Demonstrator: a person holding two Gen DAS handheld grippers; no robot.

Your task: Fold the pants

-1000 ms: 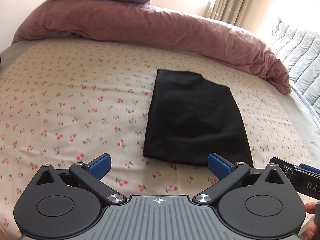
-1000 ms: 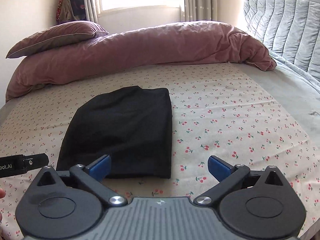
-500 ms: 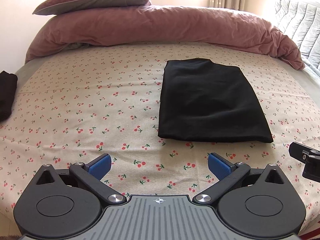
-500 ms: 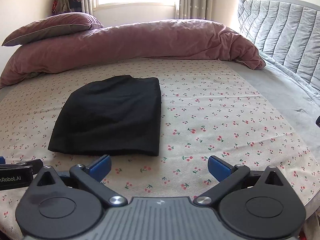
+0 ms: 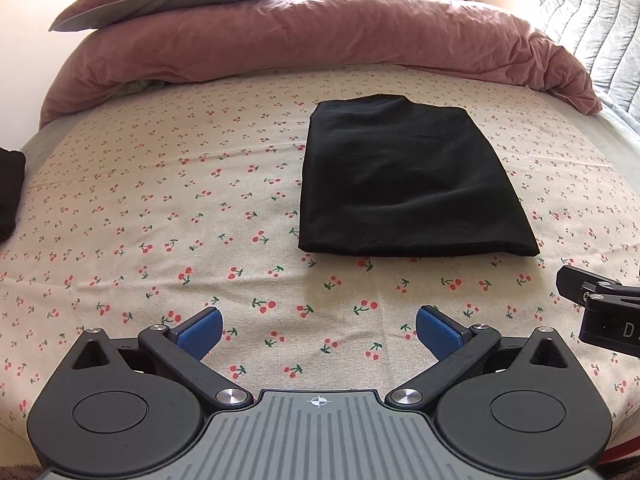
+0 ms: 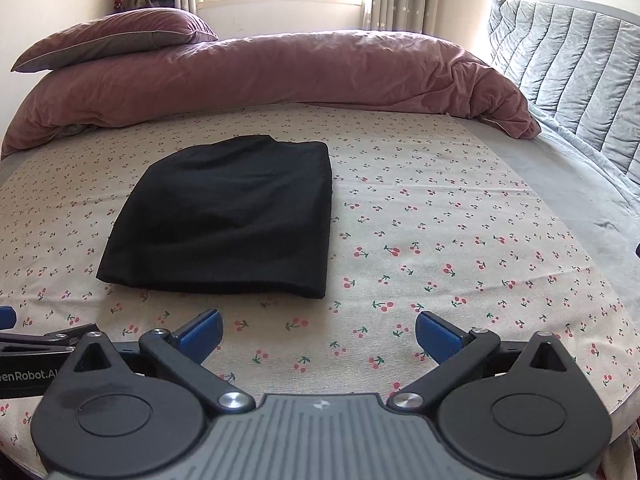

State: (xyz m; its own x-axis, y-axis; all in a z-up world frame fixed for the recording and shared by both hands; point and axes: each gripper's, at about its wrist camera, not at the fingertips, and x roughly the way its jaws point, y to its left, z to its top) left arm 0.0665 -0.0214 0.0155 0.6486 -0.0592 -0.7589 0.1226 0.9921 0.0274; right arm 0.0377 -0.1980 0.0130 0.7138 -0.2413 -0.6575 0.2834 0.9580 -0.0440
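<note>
Black pants (image 5: 408, 184) (image 6: 228, 216) lie folded into a flat rectangle on the cherry-print bed sheet (image 5: 180, 208). My left gripper (image 5: 318, 332) hovers open over the sheet, short of the pants' near edge, holding nothing. My right gripper (image 6: 318, 332) is open too, near the front of the bed, with the pants ahead and to its left. Each gripper's body shows at the edge of the other's view: the right one (image 5: 600, 308) and the left one (image 6: 36, 356).
A rolled pink duvet (image 6: 280, 76) with a pillow (image 6: 116, 36) on it runs along the far side. A grey quilted headboard (image 6: 572, 80) stands at the right. Another dark folded garment (image 5: 10, 192) lies at the sheet's left edge.
Both grippers have drawn back from the pants toward the front of the bed and rose slightly; the pants stay folded in place. Both stay open.
</note>
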